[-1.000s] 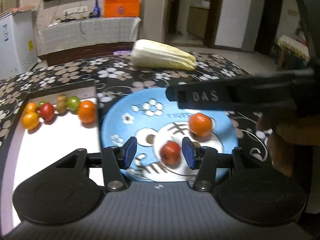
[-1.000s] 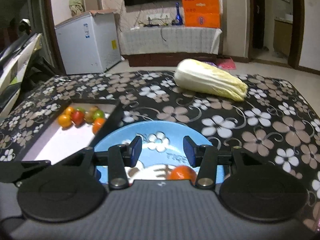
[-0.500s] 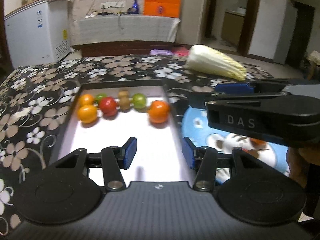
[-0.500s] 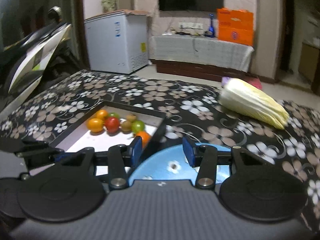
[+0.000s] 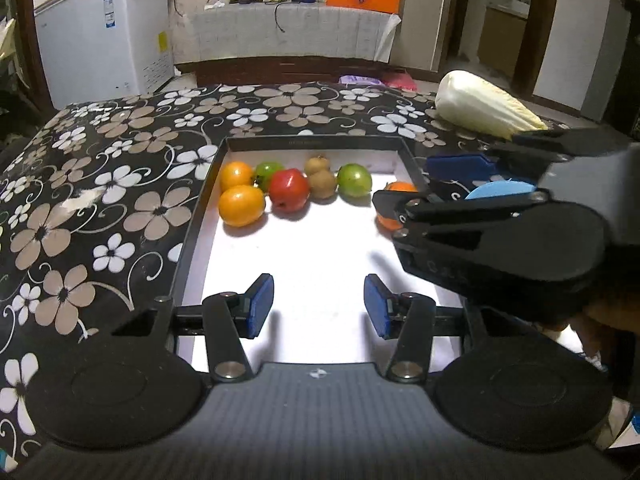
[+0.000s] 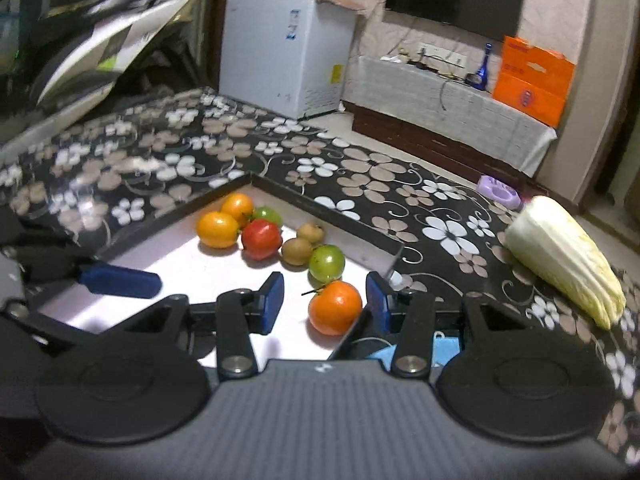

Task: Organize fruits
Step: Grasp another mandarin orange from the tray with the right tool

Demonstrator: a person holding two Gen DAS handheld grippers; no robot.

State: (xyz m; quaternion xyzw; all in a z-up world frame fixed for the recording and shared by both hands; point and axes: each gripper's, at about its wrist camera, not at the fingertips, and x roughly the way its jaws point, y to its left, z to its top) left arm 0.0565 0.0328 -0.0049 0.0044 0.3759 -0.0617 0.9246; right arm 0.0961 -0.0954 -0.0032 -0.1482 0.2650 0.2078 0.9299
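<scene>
Flowered worktop [image 5: 132, 184], black-rimmed white tray [image 5: 308, 142] of fruits [image 5: 290, 190] near its far edge, left gripper [image 5: 319, 306] and right gripper [image 6: 322, 299] both open, empty.

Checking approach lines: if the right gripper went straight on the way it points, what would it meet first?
Most likely the orange fruit in the tray, which sits between the right gripper fingers' line; depth is unclear.

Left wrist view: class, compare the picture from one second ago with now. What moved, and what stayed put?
The left hand-held gripper swung from over the blue cartoon plate to over the white black-rimmed tray, jaws open and empty throughout. The right hand-held gripper followed towards the tray. The tray's row of small fruits and the pale cabbage stayed put.
</scene>
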